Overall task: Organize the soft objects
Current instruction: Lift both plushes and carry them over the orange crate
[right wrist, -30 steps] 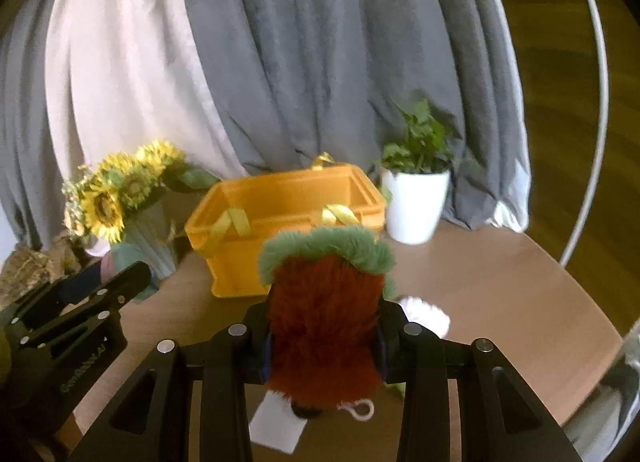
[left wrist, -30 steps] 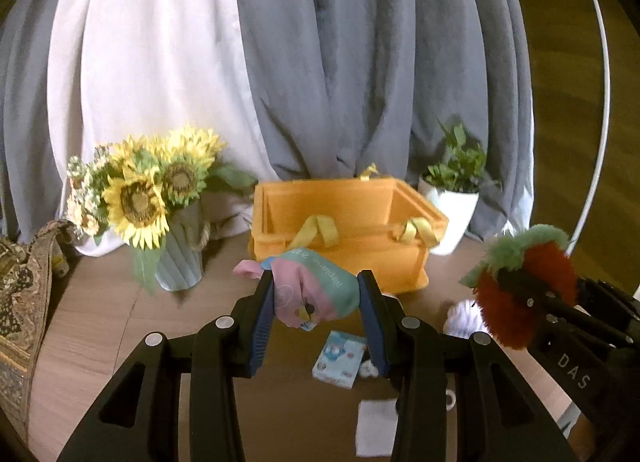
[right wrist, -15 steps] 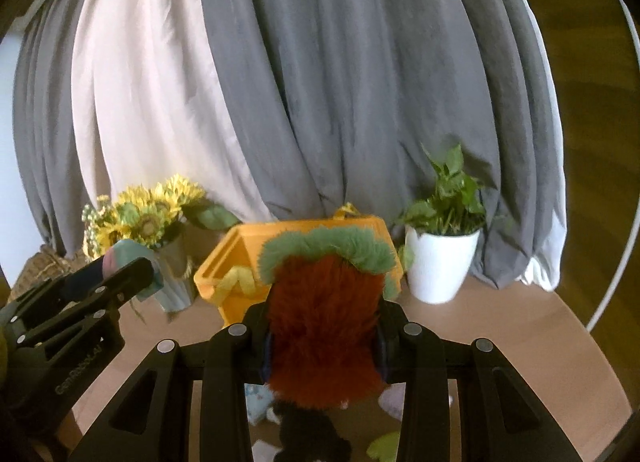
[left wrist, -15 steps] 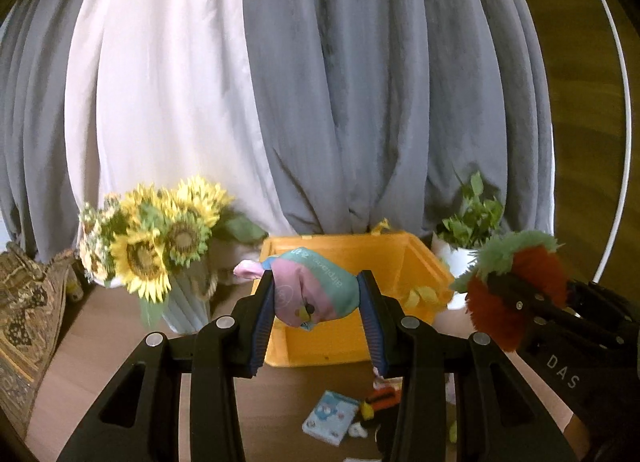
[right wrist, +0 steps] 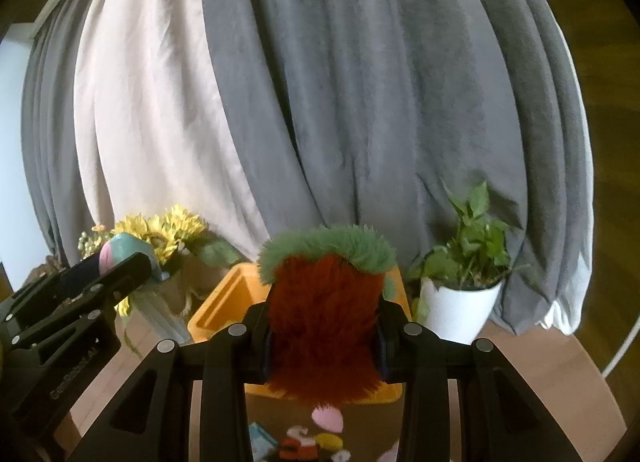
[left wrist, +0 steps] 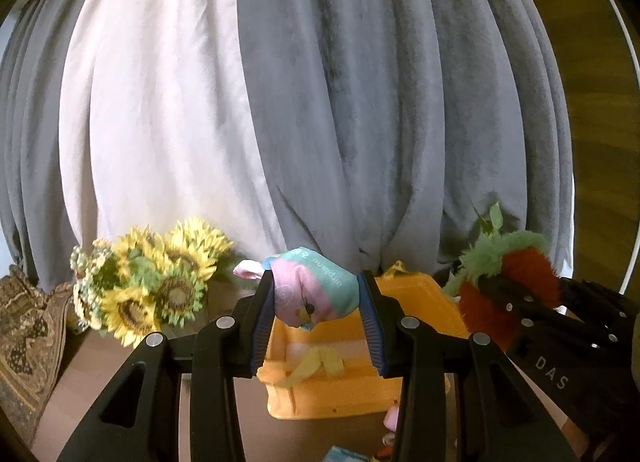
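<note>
My left gripper [left wrist: 316, 302] is shut on a pink and teal soft cloth toy [left wrist: 310, 292], held high above the table in front of the orange basket [left wrist: 416, 302]. My right gripper [right wrist: 322, 326] is shut on a furry orange plush carrot [right wrist: 324, 302] with a green top, also held high before the basket [right wrist: 218, 310]. In the left wrist view the carrot [left wrist: 508, 286] and right gripper show at the right. In the right wrist view the left gripper with the cloth toy [right wrist: 120, 252] shows at the left.
A sunflower bouquet [left wrist: 148, 286] in a vase stands left of the basket. A potted plant [right wrist: 464, 286] in a white pot stands to its right. Small soft toys [right wrist: 326, 420] and a card pack [right wrist: 262, 438] lie on the wooden table below. Grey and white curtains hang behind.
Both grippers have risen with their toys and tilted upward. The basket, flowers and table have dropped lower in both views. The grips are unchanged.
</note>
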